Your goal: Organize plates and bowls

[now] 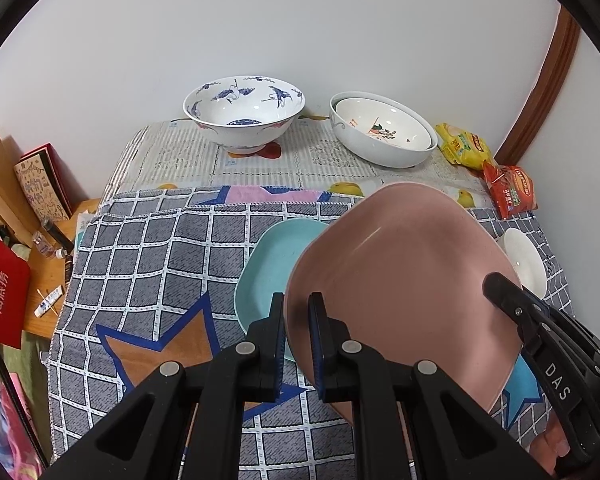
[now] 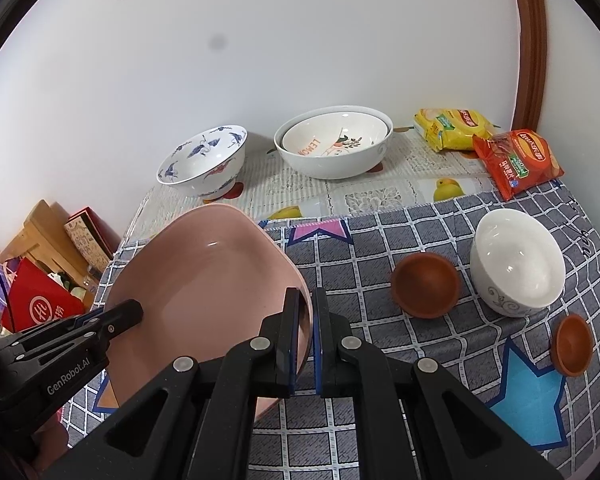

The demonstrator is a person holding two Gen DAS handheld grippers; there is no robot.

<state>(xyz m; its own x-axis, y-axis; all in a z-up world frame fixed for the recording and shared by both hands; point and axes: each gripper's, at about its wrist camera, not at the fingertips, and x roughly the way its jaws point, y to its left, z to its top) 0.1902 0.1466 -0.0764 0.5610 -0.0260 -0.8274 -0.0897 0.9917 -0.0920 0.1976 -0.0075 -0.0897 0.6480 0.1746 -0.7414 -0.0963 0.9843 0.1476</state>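
Both grippers, left and right, are clamped on opposite rims of the pink plate, held above the cloth. Likely next: lowering it squarely onto the teal plate at its nine o'clock.

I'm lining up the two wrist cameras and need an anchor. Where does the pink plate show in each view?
Left wrist view: the pink plate fills the lower right, the left gripper clamped on its near-left rim.
Right wrist view: the plate sits lower left, the right gripper clamped on its right rim.
Shared landmark: the blue-and-white crane bowl by the wall.
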